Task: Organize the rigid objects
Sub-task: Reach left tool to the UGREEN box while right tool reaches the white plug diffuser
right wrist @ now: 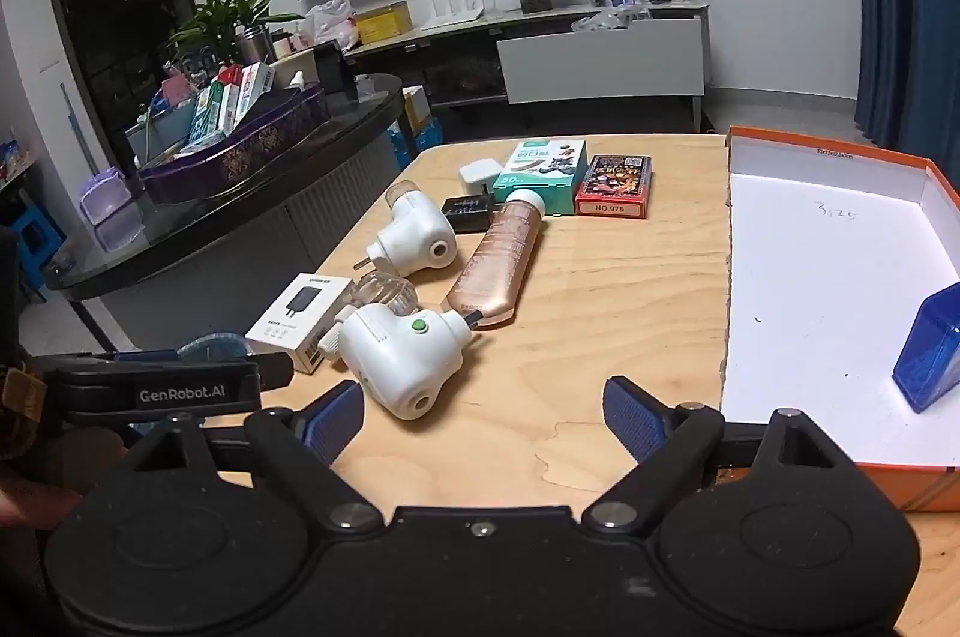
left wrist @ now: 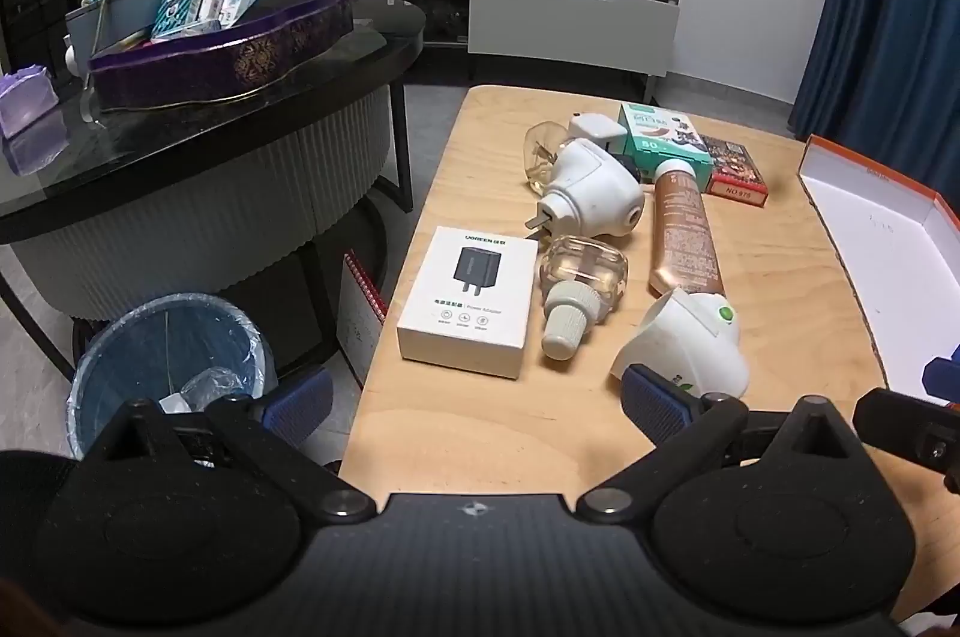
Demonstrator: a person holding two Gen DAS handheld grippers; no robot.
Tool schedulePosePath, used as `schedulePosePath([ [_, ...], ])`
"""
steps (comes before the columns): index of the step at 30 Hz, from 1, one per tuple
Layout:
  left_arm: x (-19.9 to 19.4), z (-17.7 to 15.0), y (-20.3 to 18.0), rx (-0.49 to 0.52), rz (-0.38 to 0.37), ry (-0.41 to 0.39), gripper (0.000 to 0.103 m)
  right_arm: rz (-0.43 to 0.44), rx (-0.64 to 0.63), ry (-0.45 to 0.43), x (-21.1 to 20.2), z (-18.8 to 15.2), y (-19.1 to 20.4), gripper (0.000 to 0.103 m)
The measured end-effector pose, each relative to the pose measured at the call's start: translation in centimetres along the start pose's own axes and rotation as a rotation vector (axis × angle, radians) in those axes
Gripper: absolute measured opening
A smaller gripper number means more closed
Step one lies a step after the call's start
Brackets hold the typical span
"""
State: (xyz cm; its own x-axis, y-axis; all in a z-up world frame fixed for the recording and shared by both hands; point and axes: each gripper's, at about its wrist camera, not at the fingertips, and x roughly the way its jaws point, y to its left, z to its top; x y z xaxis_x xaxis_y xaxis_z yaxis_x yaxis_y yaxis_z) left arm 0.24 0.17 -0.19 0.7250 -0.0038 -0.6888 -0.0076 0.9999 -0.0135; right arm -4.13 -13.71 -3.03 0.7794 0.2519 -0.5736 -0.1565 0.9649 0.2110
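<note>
Clutter covers the left half of the wooden table, with the orange-rimmed box open along its right side, nearly bare but for a blue case. Nearest both tools lies the white plug-in with the green button, nozzle toward the camera. The right gripper hangs just behind it, jaws wide apart and empty; the left gripper is equally spread, farther from the box.

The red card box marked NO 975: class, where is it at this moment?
In the right wrist view, the red card box lies at the far end of the wooden table, beside the teal box, left of the orange-rimmed box.
</note>
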Motion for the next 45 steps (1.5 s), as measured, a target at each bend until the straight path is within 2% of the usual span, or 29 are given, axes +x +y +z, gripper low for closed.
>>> schedulePosePath([
  [12,2.2,0.7,1.4,0.023,0.015,0.033,0.103,-0.002,-0.018,0.01,1.8,-0.4,1.8,0.102],
  [19,3.3,1.4,1.9,0.017,0.007,0.011,0.103,0.007,-0.013,0.003,2.3,-0.4,2.2,0.102],
  [32,4.3,1.5,2.1,0.057,0.023,0.029,0.103,0.016,-0.021,0.021,2.8,-0.3,2.7,0.102],
  [35,4.4,1.6,2.2,0.051,0.023,0.025,0.103,0.018,-0.017,0.002,2.5,0.2,2.6,0.102],
  [45,5.3,2.0,2.3,0.052,0.025,0.033,0.103,0.034,-0.003,0.043,3.0,0.3,2.6,0.102],
])
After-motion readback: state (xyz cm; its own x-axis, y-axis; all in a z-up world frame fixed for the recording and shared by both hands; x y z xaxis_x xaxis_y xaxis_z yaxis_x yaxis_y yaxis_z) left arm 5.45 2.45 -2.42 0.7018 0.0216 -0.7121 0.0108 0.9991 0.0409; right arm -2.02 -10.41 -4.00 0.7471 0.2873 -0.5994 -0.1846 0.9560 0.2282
